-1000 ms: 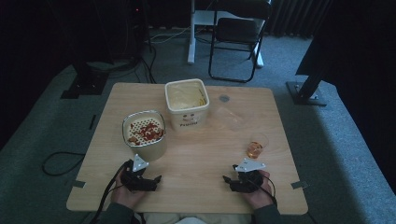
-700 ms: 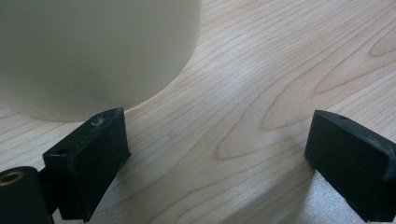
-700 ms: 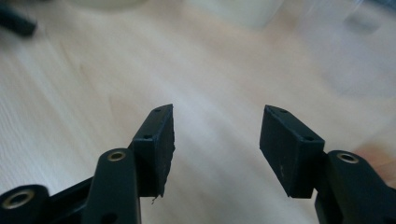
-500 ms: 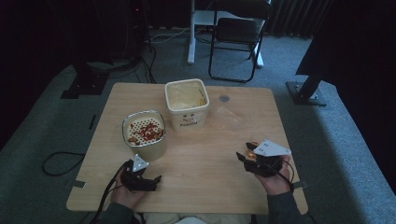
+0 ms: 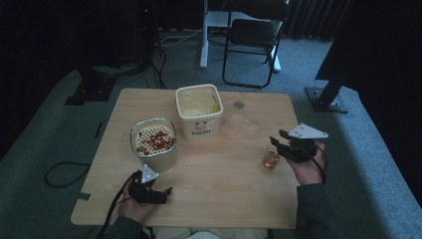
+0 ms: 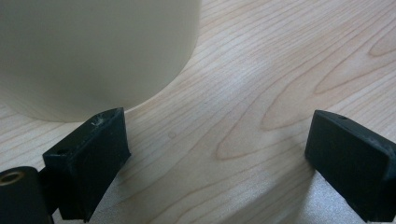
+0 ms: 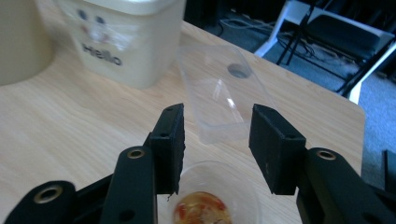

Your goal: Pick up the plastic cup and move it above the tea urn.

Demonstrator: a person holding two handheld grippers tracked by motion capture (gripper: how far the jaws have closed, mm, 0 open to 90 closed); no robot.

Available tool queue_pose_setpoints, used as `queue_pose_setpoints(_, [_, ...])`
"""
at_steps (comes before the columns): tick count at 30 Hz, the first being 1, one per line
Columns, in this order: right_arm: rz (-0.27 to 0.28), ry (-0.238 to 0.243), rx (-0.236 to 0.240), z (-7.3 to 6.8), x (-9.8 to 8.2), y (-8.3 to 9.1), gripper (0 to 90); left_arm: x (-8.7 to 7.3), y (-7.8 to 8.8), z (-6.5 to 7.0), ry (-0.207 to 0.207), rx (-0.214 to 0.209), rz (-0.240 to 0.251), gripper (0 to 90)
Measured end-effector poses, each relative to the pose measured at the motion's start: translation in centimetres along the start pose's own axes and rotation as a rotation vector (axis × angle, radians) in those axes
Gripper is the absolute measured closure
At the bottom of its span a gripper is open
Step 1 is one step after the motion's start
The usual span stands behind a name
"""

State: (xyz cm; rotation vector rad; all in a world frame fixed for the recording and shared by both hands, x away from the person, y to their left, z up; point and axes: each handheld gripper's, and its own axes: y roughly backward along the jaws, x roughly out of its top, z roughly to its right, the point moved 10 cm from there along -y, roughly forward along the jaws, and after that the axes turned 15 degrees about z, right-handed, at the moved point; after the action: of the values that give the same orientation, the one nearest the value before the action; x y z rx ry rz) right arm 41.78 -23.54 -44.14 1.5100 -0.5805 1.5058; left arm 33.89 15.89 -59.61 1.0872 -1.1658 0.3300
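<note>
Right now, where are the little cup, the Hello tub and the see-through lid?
little cup [image 5: 270,160], high view, its amber contents.
Hello tub [image 5: 199,112], high view, its front wall.
see-through lid [image 7: 219,95], right gripper view, its flat middle.

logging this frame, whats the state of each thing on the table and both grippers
small clear cup: upright, amber contents, not gripped
right gripper: above the cup, jaws have just been closing, nothing between them
left gripper: open, resting on table
round tub: uncovered, red and pale contents
square tub: lidless, pale contents
clear lid: lying flat
</note>
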Motion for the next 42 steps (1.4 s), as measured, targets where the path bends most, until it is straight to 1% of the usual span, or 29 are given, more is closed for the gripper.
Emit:
queue_pose_setpoints(1, [-0.012,-0.001,0.000,0.6,-0.3,-0.6,56.2,0.0,0.0,0.0,0.000,0.000,0.000,6.4])
queue_pose_setpoints(2, [-0.012,-0.001,0.000,0.6,-0.3,-0.6,56.2,0.0,0.0,0.0,0.002,0.000,-0.001,6.4])
queue_pose_setpoints(3, [-0.023,-0.006,-0.005,1.2,-0.6,-1.2,57.3,0.0,0.0,0.0,0.003,-0.001,0.000,6.3])
queue_pose_setpoints(4, [-0.023,-0.006,-0.005,1.2,-0.6,-1.2,57.3,0.0,0.0,0.0,0.001,-0.001,-0.002,6.3])
queue_pose_setpoints(5, [-0.029,-0.006,-0.010,1.8,-0.8,-1.9,58.7,0.0,0.0,0.0,0.001,-0.001,-0.002,6.4])
queue_pose_setpoints(6, [-0.029,-0.006,-0.010,1.8,-0.8,-1.9,58.7,0.0,0.0,0.0,0.001,-0.002,-0.002,6.4])
queue_pose_setpoints(7, [-0.035,-0.016,-0.012,2.3,-0.9,-2.4,59.9,0.0,0.0,0.0,0.001,-0.002,-0.002,6.4])
queue_pose_setpoints(8, [-0.035,-0.016,-0.012,2.3,-0.9,-2.4,59.9,0.0,0.0,0.0,0.001,-0.002,-0.002,6.4])
queue_pose_setpoints(11, [-0.040,-0.021,-0.015,3.3,-1.1,-3.4,61.2,0.0,0.0,0.0,0.001,-0.002,-0.002,6.4])
queue_pose_setpoints(12, [-0.039,-0.034,-0.016,3.6,-1.2,-3.7,61.8,0.0,0.0,0.0,0.001,-0.002,-0.002,6.4])
queue_pose_setpoints(13, [-0.049,-0.055,-0.020,4.3,-1.5,-4.3,62.5,0.0,0.0,0.0,0.001,-0.002,-0.002,6.4])
queue_pose_setpoints(14, [-0.049,-0.055,-0.020,4.3,-1.5,-4.3,62.5,0.0,0.0,0.0,0.001,-0.002,-0.001,6.4])
queue_pose_setpoints(16, [-0.064,-0.076,-0.025,5.2,-2.0,-5.3,63.3,0.0,0.0,0.0,0.000,-0.002,-0.002,6.4])
queue_pose_setpoints(17, [-0.064,-0.076,-0.025,5.2,-2.0,-5.3,63.3,0.0,0.0,0.0,0.000,-0.002,-0.002,6.3])
queue_pose_setpoints(20, [-0.077,-0.105,-0.026,6.2,-2.7,-6.5,64.2,0.0,0.0,0.0,0.001,-0.002,-0.002,6.3])
queue_pose_setpoints(22, [-0.101,-0.130,-0.026,6.8,-3.3,-7.2,64.3,0.0,0.0,0.0,0.001,-0.002,-0.001,6.4])
queue_pose_setpoints(23, [-0.113,-0.134,-0.028,7.2,-3.5,-7.6,64.7,0.0,0.0,0.0,0.001,-0.002,-0.002,6.4])
queue_pose_setpoints(24, [-0.122,-0.145,-0.027,7.8,-3.7,-8.4,65.3,0.0,0.0,0.0,0.001,-0.002,-0.002,6.4])
queue_pose_setpoints(25, [-0.122,-0.145,-0.027,7.8,-3.7,-8.4,65.3,0.0,0.0,0.0,0.001,-0.002,-0.002,6.4])
queue_pose_setpoints(28, [-0.128,-0.187,-0.026,8.9,-3.4,-9.6,66.3,0.0,0.0,0.0,0.001,-0.002,-0.002,6.4])
queue_pose_setpoints(30, [-0.143,-0.206,-0.020,9.4,-3.4,-10.4,66.8,0.0,0.0,0.0,0.001,-0.002,-0.001,6.4])
queue_pose_setpoints(31, [-0.143,-0.206,-0.020,9.4,-3.4,-10.4,66.8,0.0,0.0,0.0,0.001,-0.002,-0.001,6.4])
queue_pose_setpoints(33, [-0.169,-0.219,-0.013,9.5,-3.8,-11.1,66.9,0.0,0.0,0.0,0.001,-0.002,-0.002,6.4])
queue_pose_setpoints(36, [-0.201,-0.222,-0.009,9.6,-4.5,-12.0,66.9,0.0,0.0,0.0,0.001,-0.002,-0.001,6.4])
queue_pose_setpoints(37, [-0.222,-0.244,-0.005,9.7,-5.2,-12.5,66.5,0.0,0.0,0.0,0.001,-0.002,-0.001,6.4])
queue_pose_setpoints(38, [-0.222,-0.244,-0.005,9.7,-5.2,-12.5,66.5,0.0,0.0,0.0,0.001,-0.002,-0.001,6.4])
queue_pose_setpoints(41, [-0.255,-0.293,-0.002,10.0,-6.4,-12.9,65.4,0.0,0.0,0.0,0.000,-0.002,-0.002,6.4])
queue_pose_setpoints(42, [-0.257,-0.300,-0.003,10.1,-6.5,-12.9,65.3,0.0,0.0,0.0,0.001,-0.002,-0.001,6.4])
